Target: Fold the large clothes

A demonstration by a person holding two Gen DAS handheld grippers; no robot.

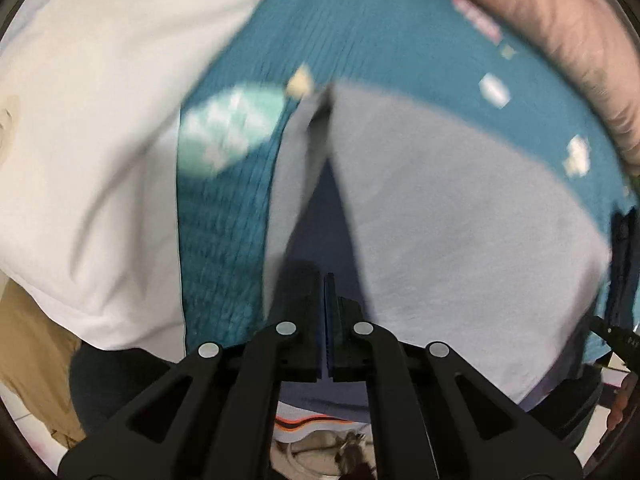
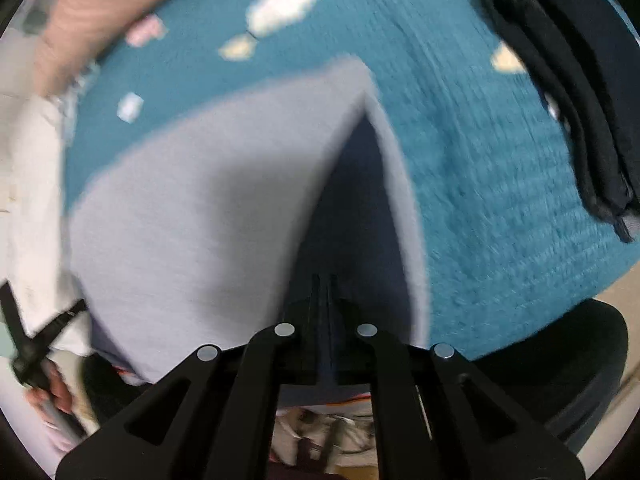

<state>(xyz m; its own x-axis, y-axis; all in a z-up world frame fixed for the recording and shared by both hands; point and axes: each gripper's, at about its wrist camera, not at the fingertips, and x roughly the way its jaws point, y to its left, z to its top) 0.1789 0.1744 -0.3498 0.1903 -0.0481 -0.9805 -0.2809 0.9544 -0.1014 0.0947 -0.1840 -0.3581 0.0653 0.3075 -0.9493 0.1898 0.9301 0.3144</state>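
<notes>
Hand-held grippers (image 1: 328, 280) (image 2: 325, 280) point steeply down, each pinching lavender cloth (image 1: 460, 216).

The garment (image 1: 460, 220) is a large piece of pale lavender-grey cloth, plain and smooth. It hangs from both pairs of tongs, its edge caught between the closed tips of the left tongs (image 1: 329, 280) and of the right tongs (image 2: 325, 280). Beyond each pair of tips the cloth parts into a tent-shaped fold with a dark, shadowed hollow inside. The wide flat panel spreads between the two tongs.
</notes>
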